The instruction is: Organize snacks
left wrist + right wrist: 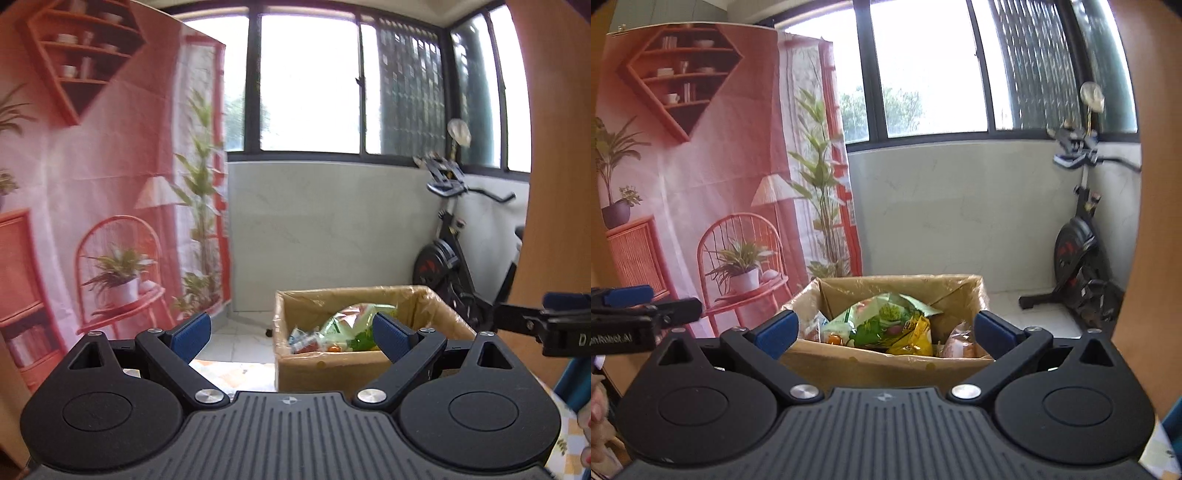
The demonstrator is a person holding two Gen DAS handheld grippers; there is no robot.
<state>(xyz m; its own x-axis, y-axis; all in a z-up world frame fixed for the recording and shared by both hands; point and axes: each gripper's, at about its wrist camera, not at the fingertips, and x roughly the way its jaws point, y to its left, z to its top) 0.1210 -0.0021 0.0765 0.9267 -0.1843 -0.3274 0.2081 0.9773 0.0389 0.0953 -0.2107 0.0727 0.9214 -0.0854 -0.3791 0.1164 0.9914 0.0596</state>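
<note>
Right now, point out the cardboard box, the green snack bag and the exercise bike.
cardboard box (871, 363), right wrist view, near front wall.
green snack bag (882, 317), right wrist view, middle of the bag's face.
exercise bike (1075, 247), right wrist view, flywheel housing.

Home balcony room: exercise bike (1078, 254), barred windows (310, 85), tiled floor.

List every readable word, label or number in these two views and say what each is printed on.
"enRobot.AI", cut off at the frame edge: on the left gripper, seen from the right wrist view.
"D", rest cut off: on the right gripper, seen from the left wrist view.
Snack bags in the cardboard box: print too blurred to read.
</note>
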